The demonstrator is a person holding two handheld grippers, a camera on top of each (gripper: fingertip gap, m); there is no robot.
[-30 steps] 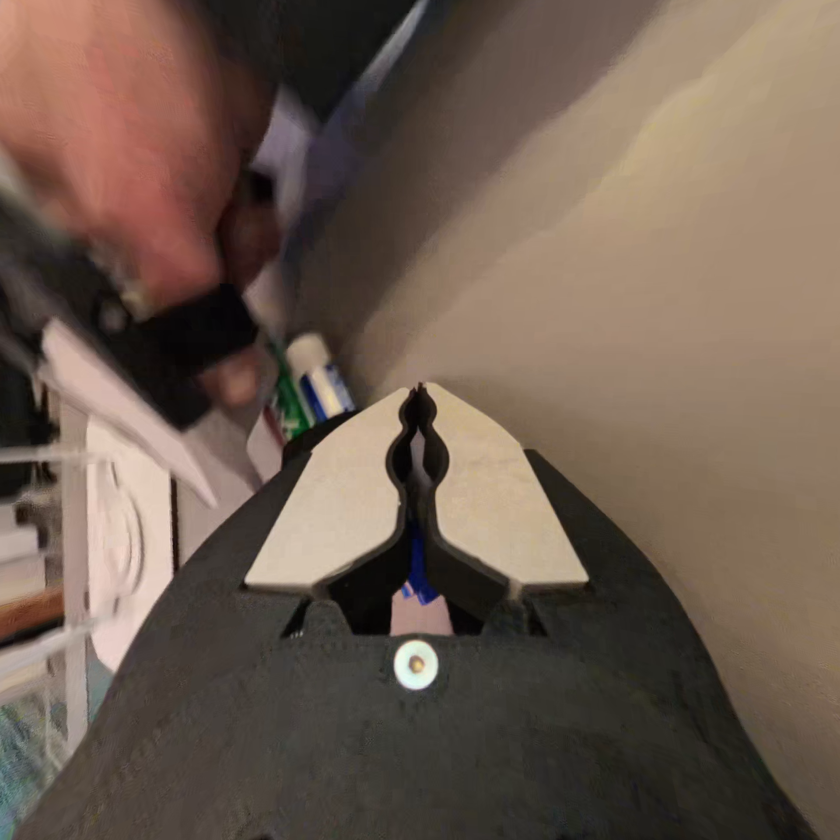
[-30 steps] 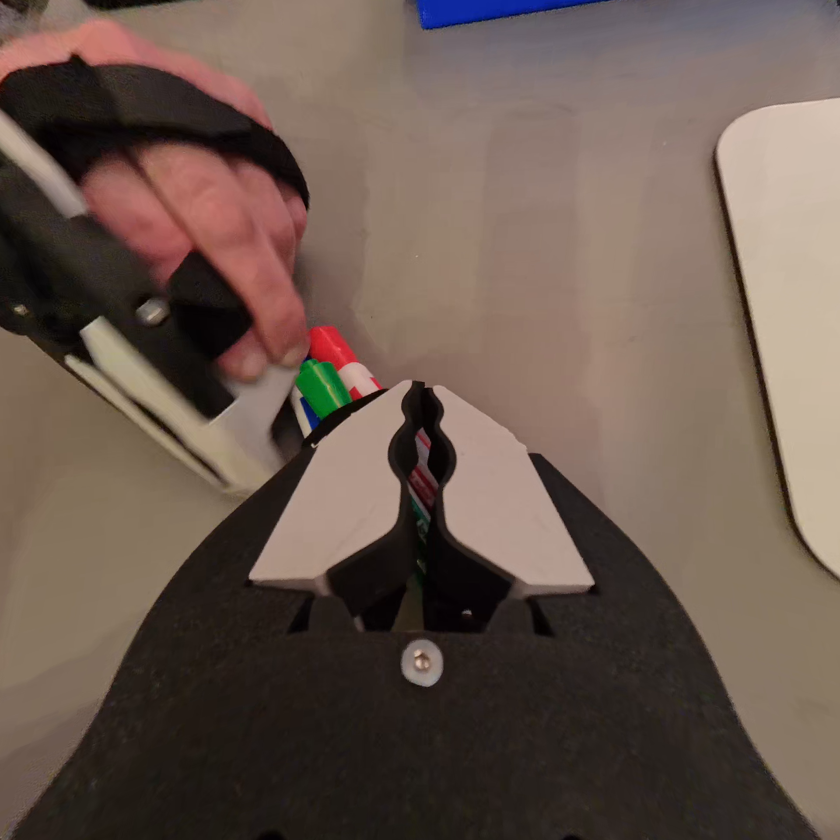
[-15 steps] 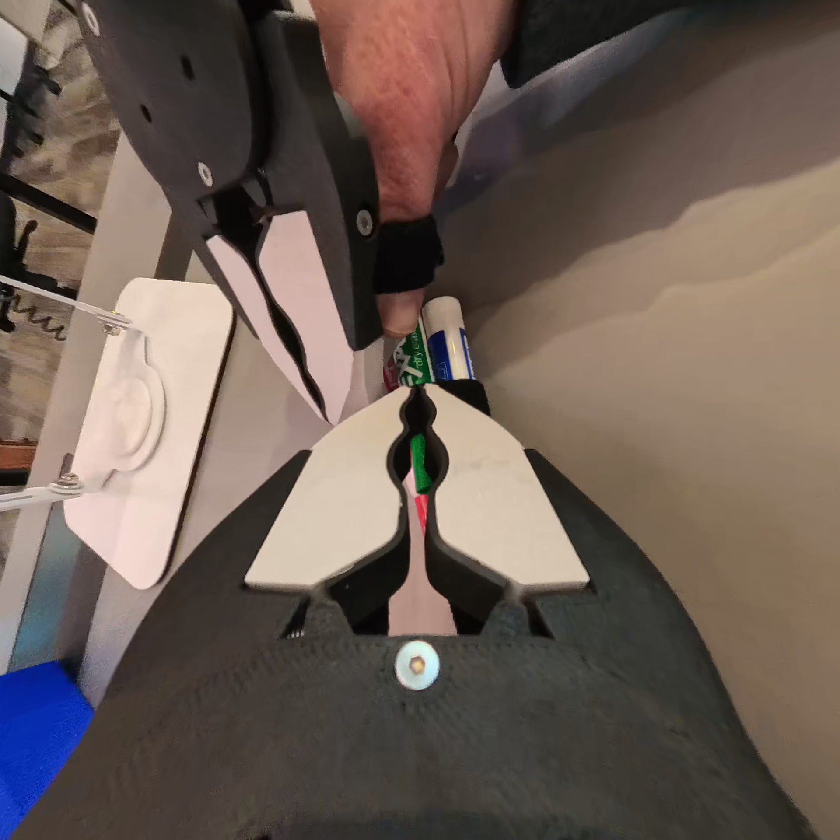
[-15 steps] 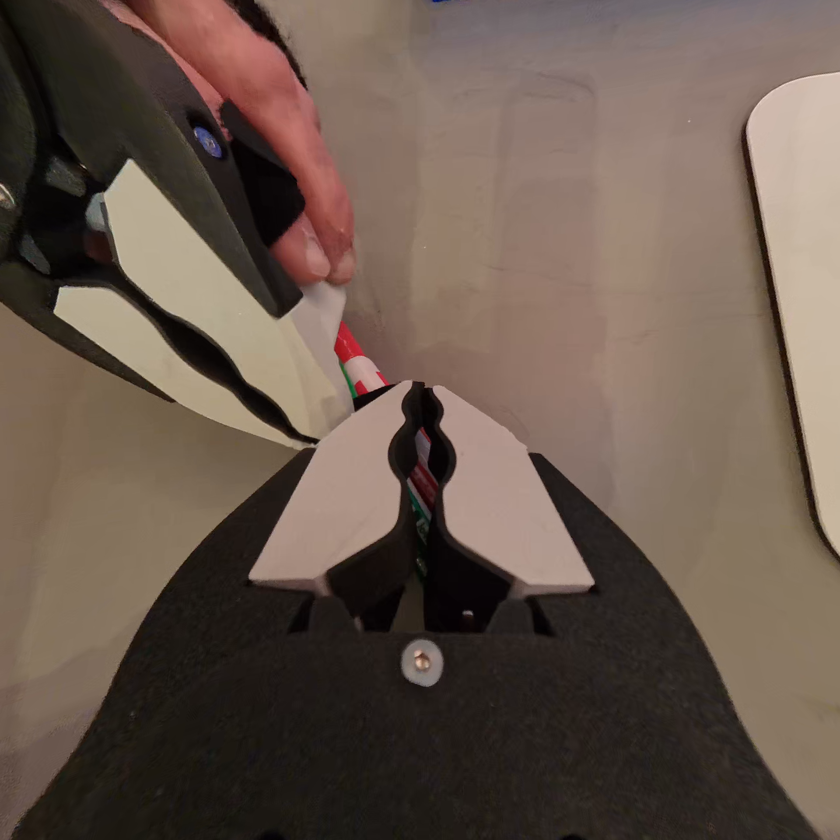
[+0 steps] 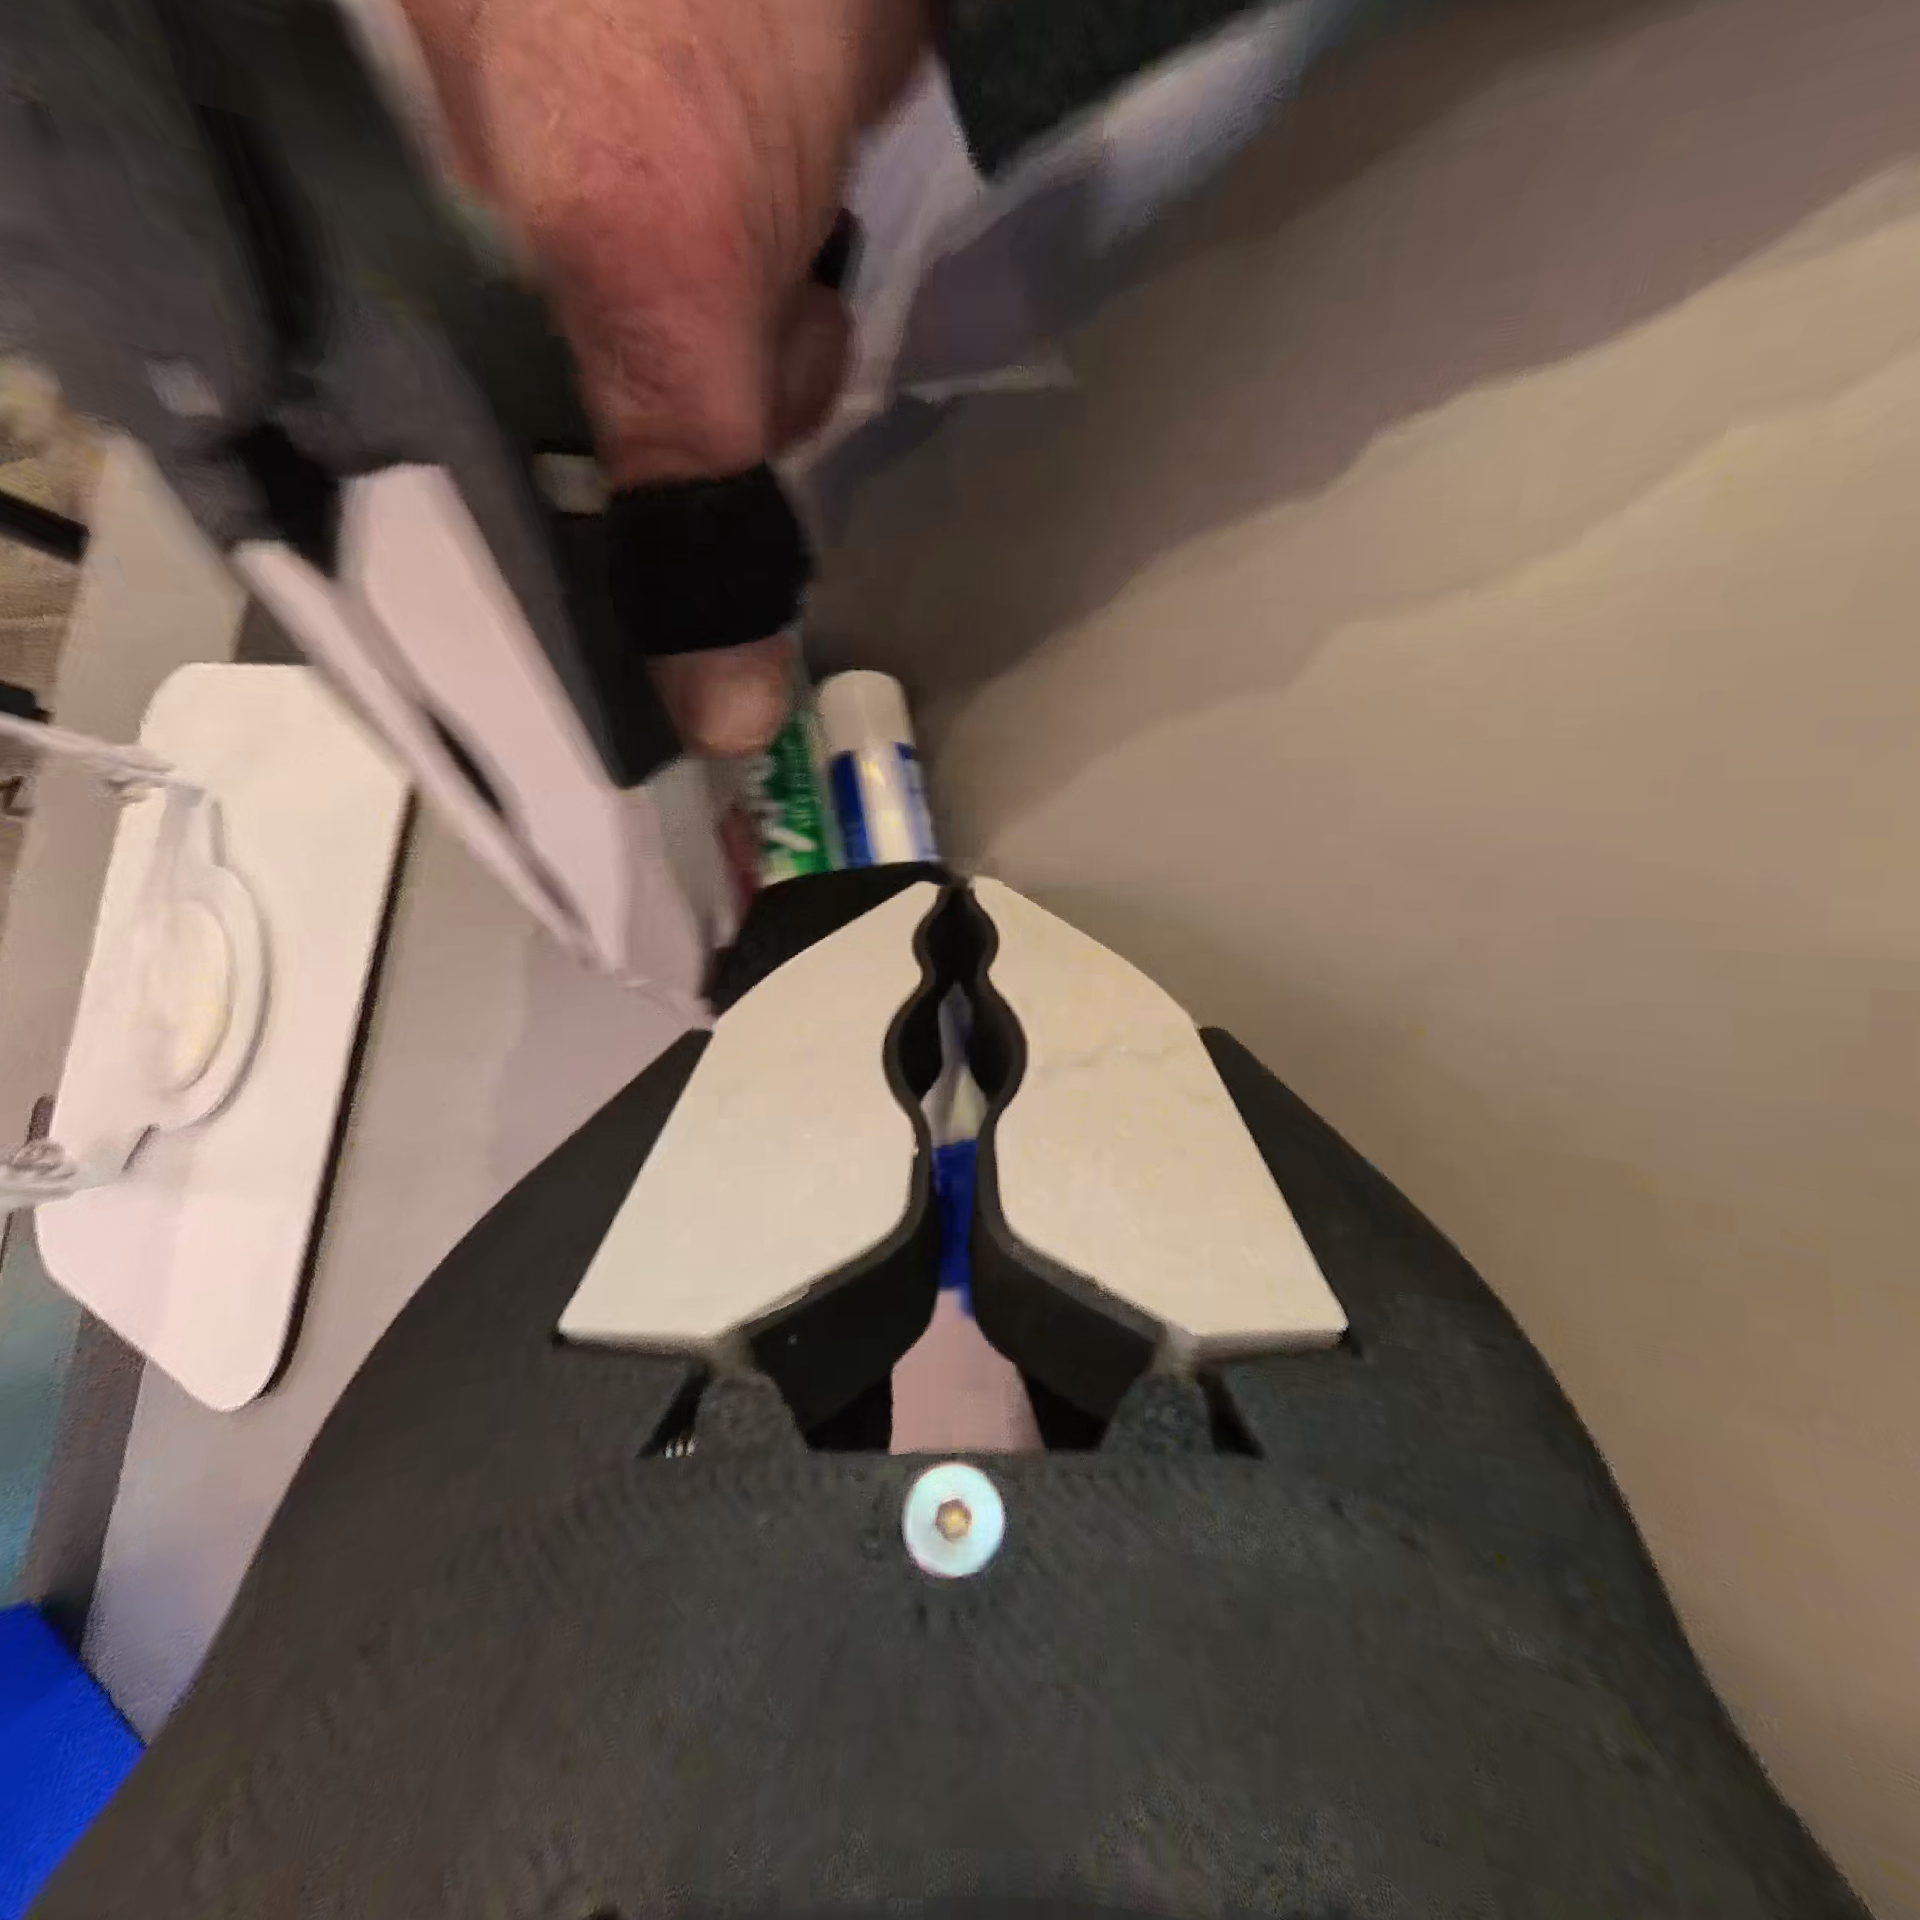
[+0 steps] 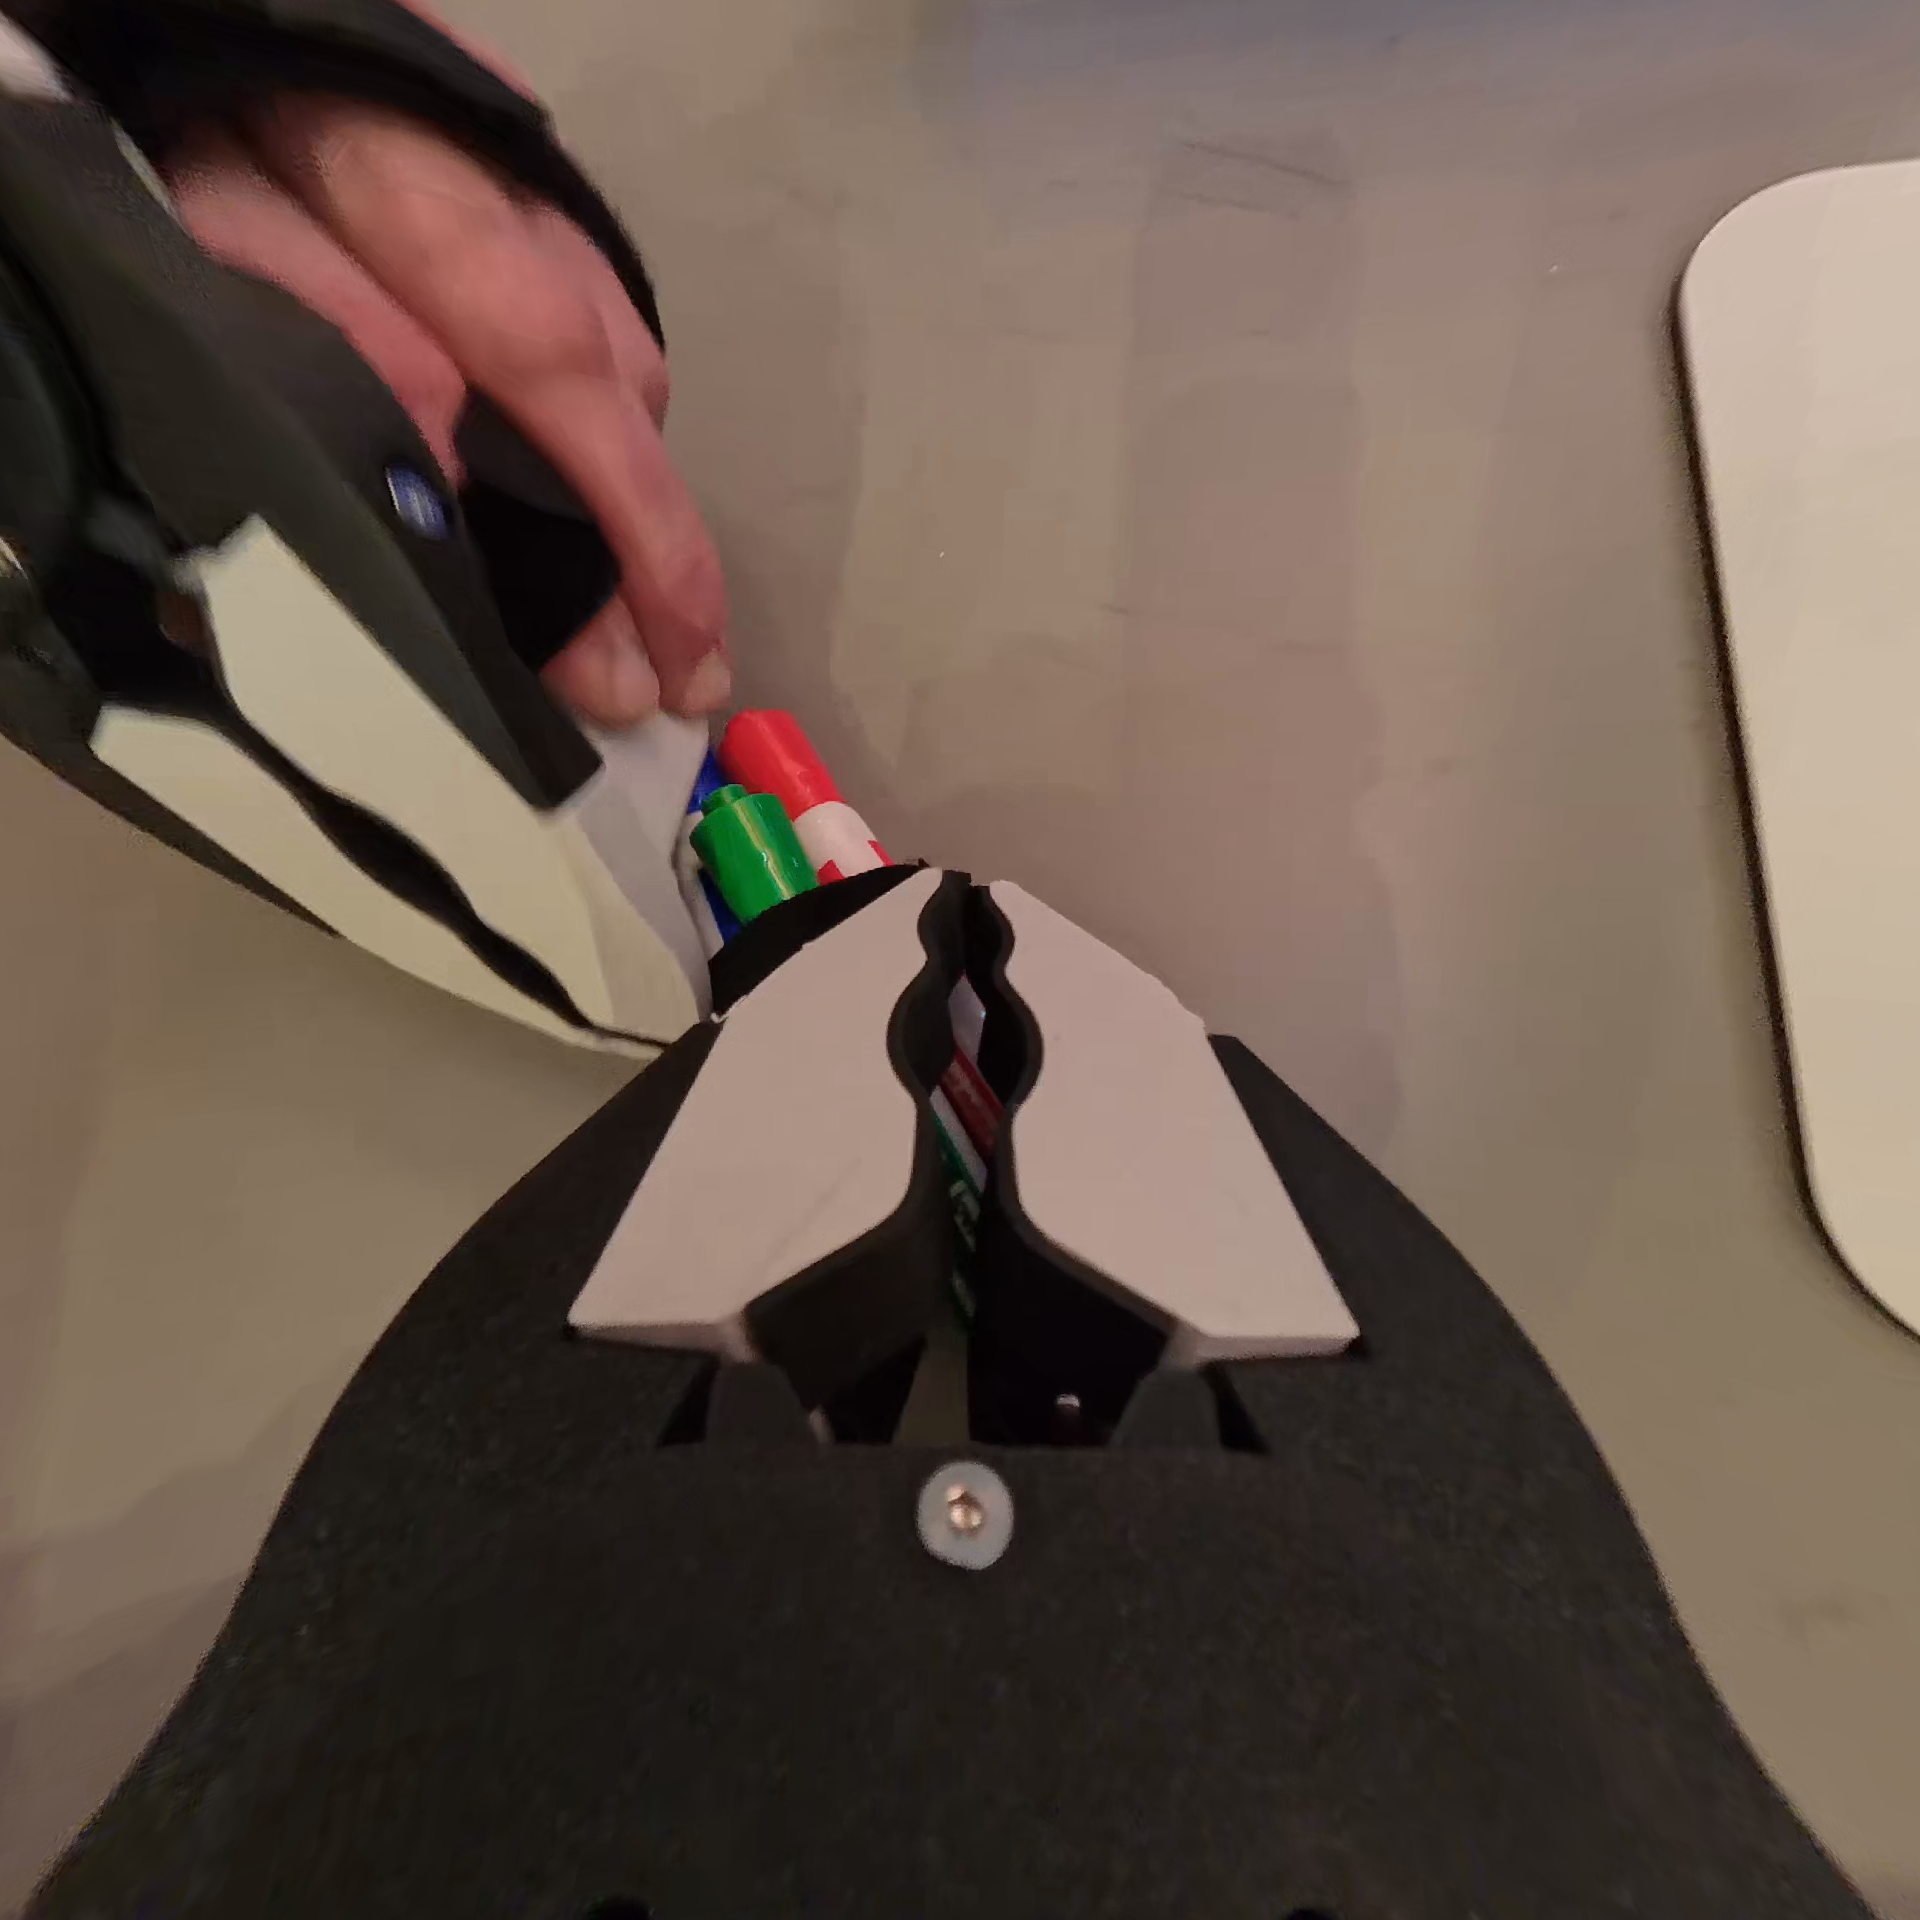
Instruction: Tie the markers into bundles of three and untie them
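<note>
Markers (image 6: 774, 821), light, stiff and smooth-barrelled, seem bundled by a black band (image 6: 790, 925), which both grippers' closed fingers (image 6: 966, 894) (image 5: 961, 894) apparently pinch.

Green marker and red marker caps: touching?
Touching. Right wrist view shows the green marker cap pressed against the red marker with no gap, both emerging from a black band.

Dim, warm indoor light; wide-angle bending at the edges.
Motion blur smeared the person's bare hand (image 5: 665, 260); soft shadows crossed the beige tabletop (image 6: 1195, 520).
</note>
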